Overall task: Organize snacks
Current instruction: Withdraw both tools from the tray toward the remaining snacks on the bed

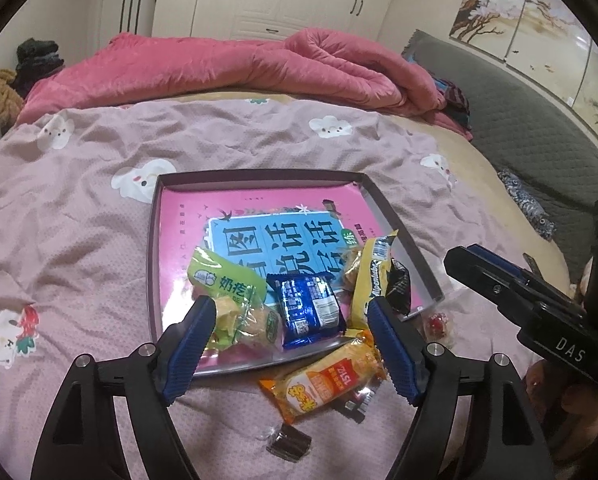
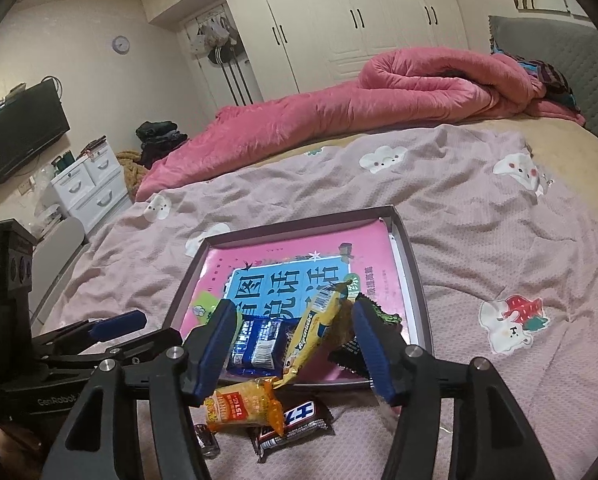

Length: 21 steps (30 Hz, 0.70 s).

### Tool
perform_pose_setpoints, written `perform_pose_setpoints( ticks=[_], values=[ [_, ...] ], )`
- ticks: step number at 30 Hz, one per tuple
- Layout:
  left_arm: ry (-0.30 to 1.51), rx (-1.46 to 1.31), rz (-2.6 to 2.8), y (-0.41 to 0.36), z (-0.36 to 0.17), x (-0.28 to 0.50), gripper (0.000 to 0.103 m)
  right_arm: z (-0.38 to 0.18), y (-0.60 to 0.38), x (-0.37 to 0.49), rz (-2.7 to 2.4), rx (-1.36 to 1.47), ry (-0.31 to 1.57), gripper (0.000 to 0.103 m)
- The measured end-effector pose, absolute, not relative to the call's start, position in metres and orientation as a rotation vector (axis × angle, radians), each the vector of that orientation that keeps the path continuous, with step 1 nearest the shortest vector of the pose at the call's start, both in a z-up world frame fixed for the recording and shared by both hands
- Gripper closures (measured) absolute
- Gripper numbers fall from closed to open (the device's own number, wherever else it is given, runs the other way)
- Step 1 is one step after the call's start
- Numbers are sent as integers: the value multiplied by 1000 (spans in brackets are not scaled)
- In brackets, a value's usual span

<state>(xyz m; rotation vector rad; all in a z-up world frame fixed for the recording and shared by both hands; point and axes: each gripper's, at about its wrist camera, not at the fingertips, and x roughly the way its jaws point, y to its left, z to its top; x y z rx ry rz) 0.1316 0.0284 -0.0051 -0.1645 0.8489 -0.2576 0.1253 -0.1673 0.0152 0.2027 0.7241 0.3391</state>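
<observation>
Both grippers hover over the near edge of the shallow grey cardboard box tray (image 1: pixel 383 204) on the pink cloud-print bed sheet (image 1: pixel 79 200).

Left gripper (image 1: pixel 291 312): jaws wide, holding nothing. Right gripper (image 2: pixel 295 322): jaws wide, nothing clamped.

In the tray, on a pink book: green snack pack (image 1: pixel 227 284), blue foil packet (image 1: pixel 309 304), yellow wrapper (image 2: pixel 319 332) leaning over the near rim.

On the sheet just outside: orange snack bag (image 2: pixel 245 404) and brown chocolate bar (image 2: pixel 295 426).
</observation>
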Motion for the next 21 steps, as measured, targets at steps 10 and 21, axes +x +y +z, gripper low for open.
perform_pose_setpoints(
  ticks=[10,21],
  values=[
    [872,-144,-281,23,-9,122,22,14,-167,115,351,194,736,38],
    [888,-123,-293,21,-13,115,22,12,-168,104,364,187,746,35]
  ],
)
